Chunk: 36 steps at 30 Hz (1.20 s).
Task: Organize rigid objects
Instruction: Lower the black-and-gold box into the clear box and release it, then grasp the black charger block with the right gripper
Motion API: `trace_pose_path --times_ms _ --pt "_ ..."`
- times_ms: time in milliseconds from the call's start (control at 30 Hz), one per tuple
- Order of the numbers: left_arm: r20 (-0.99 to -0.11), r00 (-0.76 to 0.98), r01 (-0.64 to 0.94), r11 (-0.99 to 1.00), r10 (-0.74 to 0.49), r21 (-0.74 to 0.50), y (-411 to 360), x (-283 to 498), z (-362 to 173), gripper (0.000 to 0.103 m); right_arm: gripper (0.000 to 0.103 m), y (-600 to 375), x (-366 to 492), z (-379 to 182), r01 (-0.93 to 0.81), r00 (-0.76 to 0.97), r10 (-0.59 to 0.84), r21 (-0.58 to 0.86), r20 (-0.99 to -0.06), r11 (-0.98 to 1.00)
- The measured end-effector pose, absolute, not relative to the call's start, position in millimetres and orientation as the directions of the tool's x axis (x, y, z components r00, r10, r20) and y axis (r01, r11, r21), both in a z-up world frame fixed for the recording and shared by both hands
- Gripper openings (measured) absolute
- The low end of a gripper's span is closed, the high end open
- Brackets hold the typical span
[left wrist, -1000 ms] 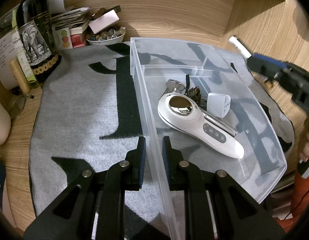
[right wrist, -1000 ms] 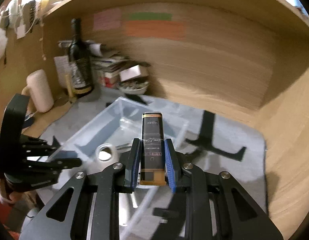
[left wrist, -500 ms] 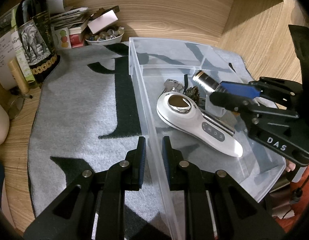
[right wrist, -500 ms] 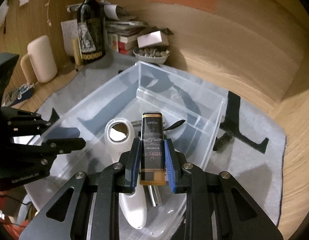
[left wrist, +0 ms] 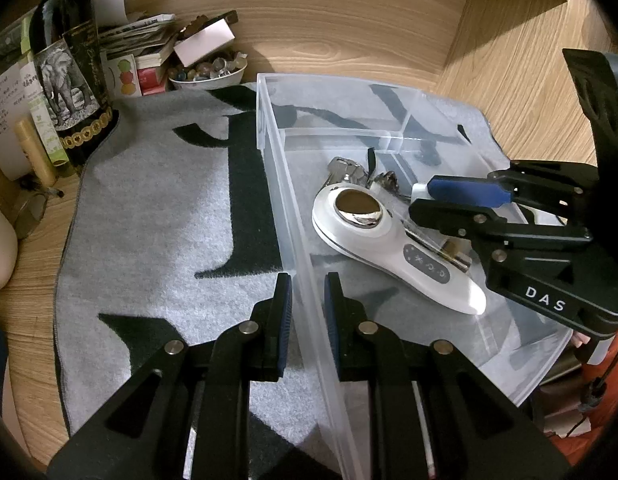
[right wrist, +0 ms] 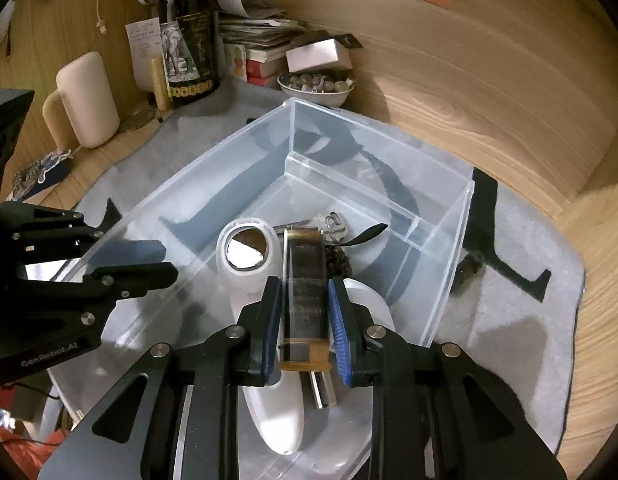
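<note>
A clear plastic bin [left wrist: 269,120] [right wrist: 445,280] stands on a grey mat. My left gripper [left wrist: 309,312] [right wrist: 165,258] is shut on the bin's near side wall. In the bin lie a white handheld device with a shiny round head [left wrist: 389,240] [right wrist: 249,256], some keys [left wrist: 345,172] and a metal cylinder [right wrist: 321,392]. My right gripper [right wrist: 305,320] [left wrist: 423,200] is low inside the bin, just above the device. It is shut on a dark oblong bottle with gold ends [right wrist: 305,280], which points toward the keys.
The grey mat with black shapes [left wrist: 157,200] covers a wooden desk hemmed in by wooden walls. At the back left stand a wine bottle with an elephant label [left wrist: 65,80], a bowl of small items [left wrist: 207,74], stacked books and a cream mug [right wrist: 85,100]. A small dark object [right wrist: 471,264] lies right of the bin.
My right gripper came down from above the bin's right edge into the bin, carrying the dark bottle. The left gripper kept still on the bin wall.
</note>
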<state>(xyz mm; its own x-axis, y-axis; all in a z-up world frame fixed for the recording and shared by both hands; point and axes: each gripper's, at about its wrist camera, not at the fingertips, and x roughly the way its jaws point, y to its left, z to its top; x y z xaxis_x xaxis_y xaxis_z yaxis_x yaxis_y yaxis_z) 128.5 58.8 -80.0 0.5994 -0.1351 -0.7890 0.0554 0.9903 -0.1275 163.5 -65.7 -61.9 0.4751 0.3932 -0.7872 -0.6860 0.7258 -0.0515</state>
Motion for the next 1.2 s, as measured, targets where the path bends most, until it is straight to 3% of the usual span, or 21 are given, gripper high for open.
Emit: trace_pose_path --times_ms 200,333,500,567,733,1200 --pt "-0.789 0.599 0.055 0.99 -0.135 -0.127 59 128 -80 0.016 0.023 -69 162 -58 -0.679 0.488 0.4 -0.05 -0.776 0.732" --pt "-0.789 0.6 0.054 0.99 -0.135 -0.129 60 128 -79 0.016 0.034 -77 161 -48 -0.664 0.518 0.417 -0.044 -0.747 0.746" --pt "-0.788 0.6 0.053 0.99 -0.135 -0.129 61 128 -78 0.016 0.04 -97 157 -27 -0.632 0.571 0.435 -0.036 -0.696 0.774" --pt "-0.788 0.6 0.052 0.99 -0.137 -0.132 62 128 -77 0.016 0.051 -110 154 -18 -0.607 0.605 0.435 -0.034 -0.667 0.794" --pt "-0.788 0.6 0.052 0.99 -0.135 -0.13 63 128 -77 0.016 0.051 -141 151 -5 -0.545 0.66 0.409 -0.027 -0.63 0.838" --pt "-0.789 0.603 0.041 0.993 -0.116 -0.115 61 121 -74 0.016 0.051 -166 160 -85 -0.509 0.532 0.327 0.014 -0.781 0.861"
